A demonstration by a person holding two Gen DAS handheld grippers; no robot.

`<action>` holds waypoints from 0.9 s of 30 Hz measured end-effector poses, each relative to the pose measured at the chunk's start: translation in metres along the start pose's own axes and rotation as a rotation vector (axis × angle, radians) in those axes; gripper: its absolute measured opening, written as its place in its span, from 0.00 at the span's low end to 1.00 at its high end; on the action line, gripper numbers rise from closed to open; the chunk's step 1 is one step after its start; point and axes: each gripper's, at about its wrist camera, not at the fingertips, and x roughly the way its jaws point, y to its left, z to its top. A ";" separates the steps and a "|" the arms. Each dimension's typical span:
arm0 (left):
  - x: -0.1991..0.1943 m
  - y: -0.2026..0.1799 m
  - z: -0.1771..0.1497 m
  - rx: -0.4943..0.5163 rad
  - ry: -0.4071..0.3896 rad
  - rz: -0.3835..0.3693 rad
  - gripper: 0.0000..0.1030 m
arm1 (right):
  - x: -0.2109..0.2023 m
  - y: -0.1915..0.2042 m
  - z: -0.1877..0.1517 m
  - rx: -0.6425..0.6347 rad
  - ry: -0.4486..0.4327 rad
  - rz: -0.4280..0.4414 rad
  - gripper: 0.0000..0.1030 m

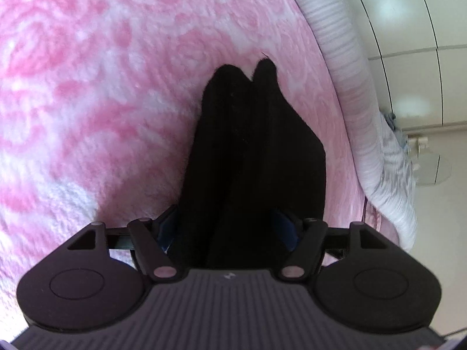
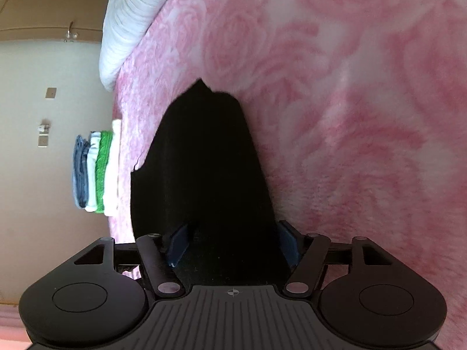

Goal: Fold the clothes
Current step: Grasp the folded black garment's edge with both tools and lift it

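- The black garment (image 1: 251, 151) hangs bunched over the pink rose blanket (image 1: 102, 87) on the bed, probably lifted to spread it for folding.
- Left gripper (image 1: 230, 227) and right gripper (image 2: 233, 242) each pinch the cloth.
- A folded stack (image 2: 96, 172) sits near the bed's edge.

Soft black knitted cloth garment (image 1: 248, 151), matt and slightly fuzzy, swallowing almost all light, gripped between the blue rubbery-looking pads (image 2: 178, 243) of the right black plastic gripper (image 2: 233, 242). Same dull cloth (image 2: 204, 175) in the right wrist view, with a frayed thread at one edge. Matt black plastic also on the left gripper (image 1: 230, 227), with ribbed grooves on the body and small shiny metal pins at the joints. Underneath, fluffy pink plush blanket with rose pattern (image 1: 102, 87), rough and deep-piled. Beside it, white ribbed quilted fabric (image 1: 350, 67). Further away, smooth, faintly glossy cream wall panels (image 1: 408, 29). Stack of folded cloths in blue, white and green (image 2: 96, 172), matt.
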 end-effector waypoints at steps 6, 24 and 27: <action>0.007 -0.007 0.002 0.042 0.015 0.028 0.54 | 0.019 0.008 0.009 -0.048 0.033 -0.003 0.70; -0.068 -0.052 -0.008 0.080 0.010 0.030 0.29 | -0.026 0.068 -0.034 -0.011 -0.031 -0.023 0.41; -0.107 -0.066 -0.009 0.083 -0.026 0.012 0.29 | -0.036 0.094 -0.050 0.005 -0.042 0.022 0.41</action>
